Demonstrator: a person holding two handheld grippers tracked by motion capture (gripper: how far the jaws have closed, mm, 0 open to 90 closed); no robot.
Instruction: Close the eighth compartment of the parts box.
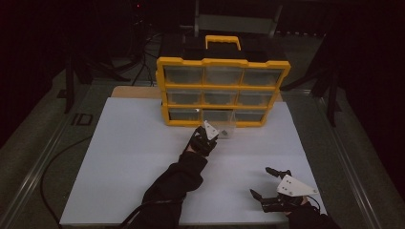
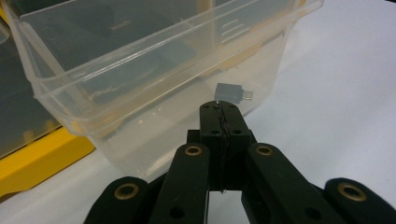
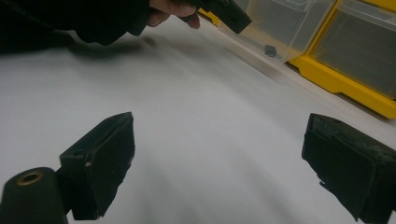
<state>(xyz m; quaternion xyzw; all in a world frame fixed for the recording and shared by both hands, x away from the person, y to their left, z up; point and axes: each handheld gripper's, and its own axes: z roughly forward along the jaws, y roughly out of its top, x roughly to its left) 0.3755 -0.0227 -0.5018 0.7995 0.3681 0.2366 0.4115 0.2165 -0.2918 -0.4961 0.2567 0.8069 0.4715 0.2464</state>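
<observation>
Adapter [image 2: 232,91], small and grey, lies inside the pulled-out clear drawer [image 2: 70,100] just beyond the pressed-together left gripper [image 2: 220,108], while the spread right gripper [image 3: 219,163] hovers well apart.

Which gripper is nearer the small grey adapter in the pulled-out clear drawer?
Left. The left gripper, jaws closed, sits right at the small grey adapter inside the clear drawer. The right gripper, jaws open, rests far back on the white board's near edge.
</observation>
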